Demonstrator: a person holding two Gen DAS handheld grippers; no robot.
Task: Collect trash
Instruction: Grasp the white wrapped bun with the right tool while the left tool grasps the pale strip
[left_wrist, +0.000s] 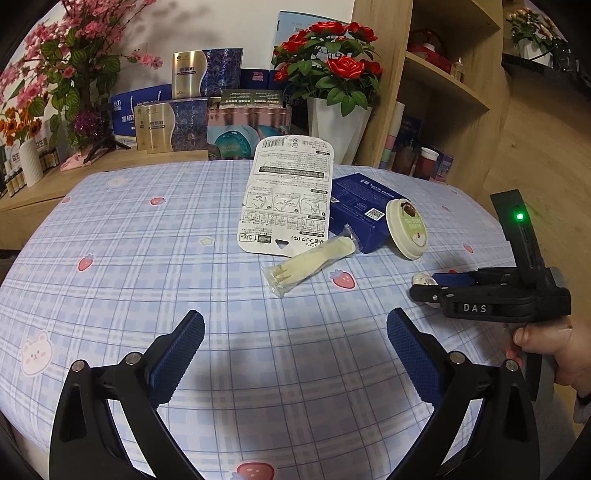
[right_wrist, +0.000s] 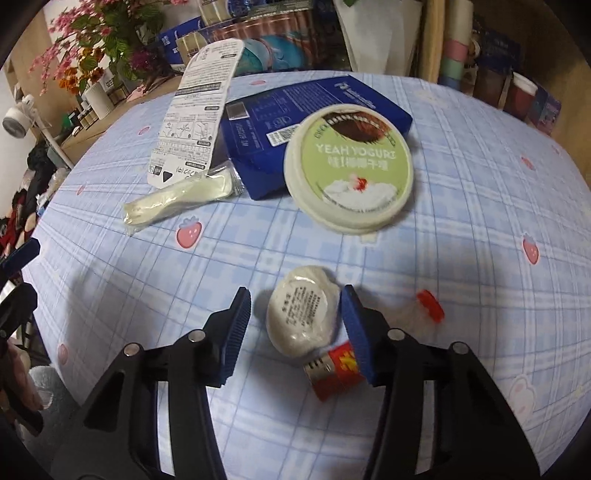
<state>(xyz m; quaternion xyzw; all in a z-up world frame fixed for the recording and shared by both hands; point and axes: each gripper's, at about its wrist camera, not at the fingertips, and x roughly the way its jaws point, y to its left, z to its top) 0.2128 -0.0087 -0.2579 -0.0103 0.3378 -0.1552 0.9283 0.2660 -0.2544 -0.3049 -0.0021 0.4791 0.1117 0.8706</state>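
R tongs (right_wrist: 291, 314) straddle the white wrapped puck (right_wrist: 303, 310) on the surface (right_wrist: 461, 192), right pad touching but w/o a full clamp yet, probably for pickup; L tongs (left_wrist: 295, 350) spread, empty.

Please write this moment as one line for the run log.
task: collect trash | right gripper: open around white wrapped lump, right pad touching, left pad apart | left gripper: open, empty, above tablecloth | trash on table
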